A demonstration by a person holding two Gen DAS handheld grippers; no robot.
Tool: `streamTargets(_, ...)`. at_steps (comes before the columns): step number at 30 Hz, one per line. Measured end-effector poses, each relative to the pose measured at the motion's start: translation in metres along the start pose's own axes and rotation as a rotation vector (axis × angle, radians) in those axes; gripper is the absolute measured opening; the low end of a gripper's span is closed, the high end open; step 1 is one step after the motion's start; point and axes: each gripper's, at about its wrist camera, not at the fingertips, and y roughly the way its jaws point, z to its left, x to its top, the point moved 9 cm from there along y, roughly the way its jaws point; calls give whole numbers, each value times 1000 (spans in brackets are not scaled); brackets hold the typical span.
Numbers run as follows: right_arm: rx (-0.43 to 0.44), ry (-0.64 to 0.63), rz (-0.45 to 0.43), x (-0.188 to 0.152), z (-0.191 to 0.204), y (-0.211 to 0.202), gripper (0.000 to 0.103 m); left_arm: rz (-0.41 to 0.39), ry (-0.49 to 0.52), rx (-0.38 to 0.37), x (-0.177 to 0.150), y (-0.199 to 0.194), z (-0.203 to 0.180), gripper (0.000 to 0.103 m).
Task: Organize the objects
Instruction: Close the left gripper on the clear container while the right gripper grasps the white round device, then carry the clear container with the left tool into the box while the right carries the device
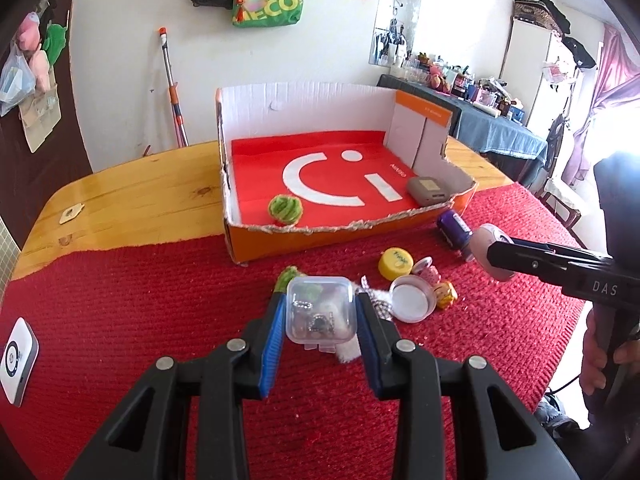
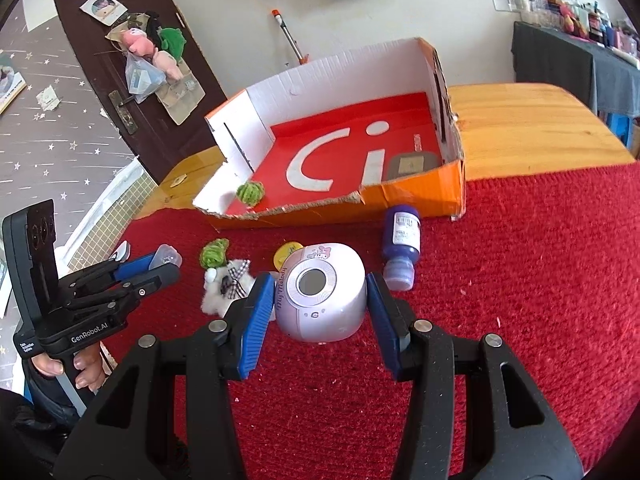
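My left gripper (image 1: 320, 316): it clamps a small clear plastic box (image 1: 321, 308), held above the red cloth (image 1: 140, 300).
My right gripper (image 2: 320, 300): its blue pads (image 2: 256, 312) press both sides of a pink round device (image 2: 324, 296).
Cardboard tray (image 1: 420, 128): it stands at the far side; inside lie a green yarn ball (image 1: 285, 209) near left and a grey case (image 1: 428, 191) right.
Purple bottle (image 2: 401, 246): it lies on the cloth, just near the tray front.

Desk (image 1: 132, 196): glossy varnished wood. Cloth (image 1: 160, 320): red, ribbed, rough. Box (image 1: 304, 104): corrugated cardboard, torn edges. Case (image 1: 320, 308): clear smooth plastic. Gadget (image 2: 324, 292): glossy lilac plastic.
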Motion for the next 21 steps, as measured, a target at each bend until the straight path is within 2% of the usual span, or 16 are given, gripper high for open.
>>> streamTargets(15, 3, -34, -27, 32, 2, -11, 46, -40, 34, -20, 34, -7, -19, 36)
streamTargets(21, -1, -61, -33, 53, 4, -8, 46, -19, 66, -44, 50, 6, -30, 36)
